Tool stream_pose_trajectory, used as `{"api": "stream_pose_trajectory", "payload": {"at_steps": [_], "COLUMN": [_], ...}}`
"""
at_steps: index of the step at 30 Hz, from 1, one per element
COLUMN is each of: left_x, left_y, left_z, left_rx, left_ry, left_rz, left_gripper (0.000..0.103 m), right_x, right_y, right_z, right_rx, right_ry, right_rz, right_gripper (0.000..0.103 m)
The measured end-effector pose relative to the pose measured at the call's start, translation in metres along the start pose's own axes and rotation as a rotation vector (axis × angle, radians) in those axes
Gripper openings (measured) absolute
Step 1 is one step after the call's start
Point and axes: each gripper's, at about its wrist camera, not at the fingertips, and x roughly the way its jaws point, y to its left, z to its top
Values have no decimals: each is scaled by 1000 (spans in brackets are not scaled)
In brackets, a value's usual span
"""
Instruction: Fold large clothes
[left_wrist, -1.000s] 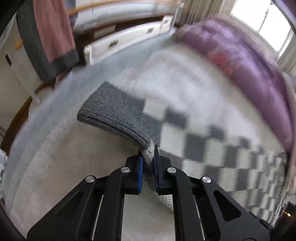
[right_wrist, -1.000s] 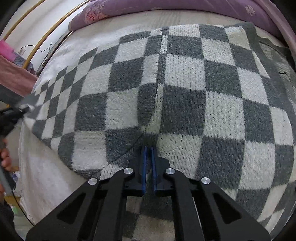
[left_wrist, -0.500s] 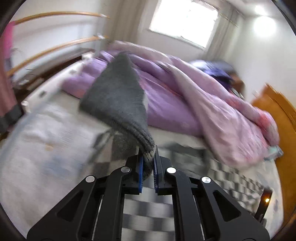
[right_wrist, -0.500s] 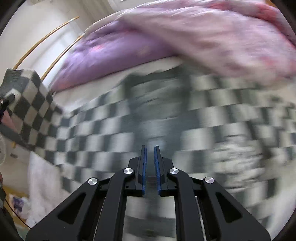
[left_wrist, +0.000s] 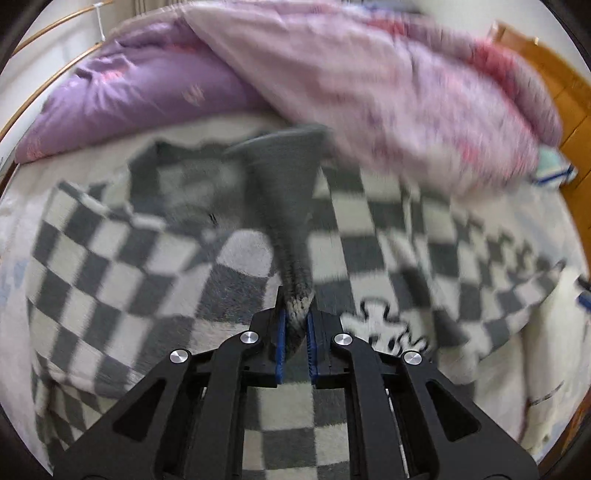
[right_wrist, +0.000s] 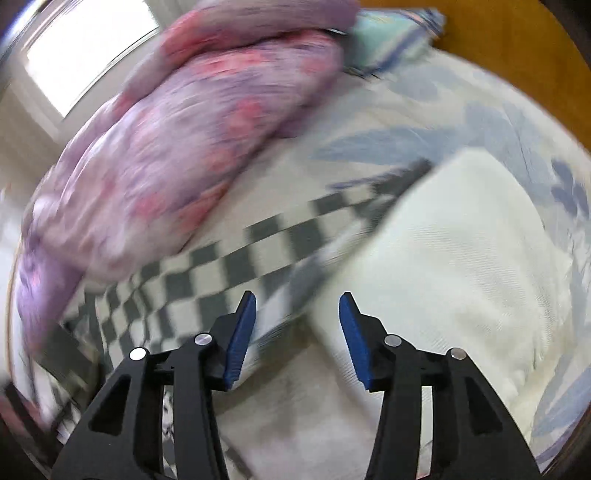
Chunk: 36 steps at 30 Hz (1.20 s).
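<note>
A large grey-and-white checkered knit sweater (left_wrist: 129, 266) lies spread on the bed. My left gripper (left_wrist: 295, 325) is shut on its grey ribbed cuff (left_wrist: 288, 184), holding the sleeve above the sweater's body. My right gripper (right_wrist: 297, 325) is open and empty, above the edge of the checkered sweater (right_wrist: 221, 266) where it meets a cream cloth (right_wrist: 461, 258). Both views are motion-blurred.
A purple quilt (left_wrist: 140, 96) and a pink floral duvet (left_wrist: 388, 85) are heaped at the bed's far side. A wooden headboard (left_wrist: 554, 74) stands at the right. A blue-leaf sheet (right_wrist: 480, 122) covers the mattress, and a striped pillow (right_wrist: 391, 33) lies by the headboard.
My left gripper carried the sleeve from the bed's left edge up and over the sweater. My right gripper let go of the sweater, opened and swung right.
</note>
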Motion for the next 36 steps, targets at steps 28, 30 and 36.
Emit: {"api": "stream_pose_trajectory", "payload": {"at_steps": [28,30,36], "left_x": [-26,-36,-82], "left_y": [68,111,238], "left_z": [-26,-25,-34], "left_rx": [-129,-192,-336], "left_ry": [-11,-17,-66], "left_rz": [-207,-151,-22], "left_gripper": [75,75,75], "right_x": [-19,-43,-74], "right_y": [63,117,290], "right_z": [10,-13,-117], "right_rx": [-99,-198,-471], "right_ry": [-222,-264,-253], "right_rz": [141,200,417], "right_gripper": [12,12,12]}}
